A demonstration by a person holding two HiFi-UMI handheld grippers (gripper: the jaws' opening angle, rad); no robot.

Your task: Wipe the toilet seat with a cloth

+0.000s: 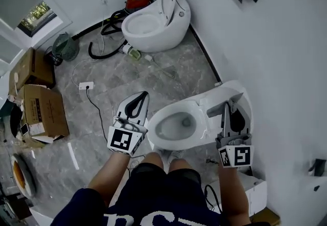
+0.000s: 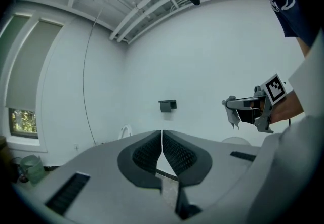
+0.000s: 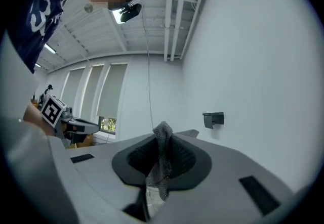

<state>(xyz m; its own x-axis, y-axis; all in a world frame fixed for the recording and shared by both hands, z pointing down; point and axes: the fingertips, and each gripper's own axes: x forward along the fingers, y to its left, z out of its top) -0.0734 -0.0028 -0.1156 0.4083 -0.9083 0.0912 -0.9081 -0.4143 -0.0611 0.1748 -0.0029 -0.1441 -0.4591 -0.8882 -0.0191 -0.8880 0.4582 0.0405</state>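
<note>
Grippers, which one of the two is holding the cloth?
The right gripper: its jaws pinch the grey mesh cloth, while the left gripper has its jaws closed on nothing.

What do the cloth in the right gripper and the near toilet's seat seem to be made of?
Cloth: grey mesh-like fabric, matte; an open net weave shows and it folds limply. Toilet seat: white, smooth, slightly glossy; probably plastic or ceramic, cannot tell which.

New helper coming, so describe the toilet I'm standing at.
Follow the white wall along the grey stone floor. The white oval toilet sits nearest, at the person's feet. Unlike the farther egg-shaped toilet, no red machine stands behind it.
</note>
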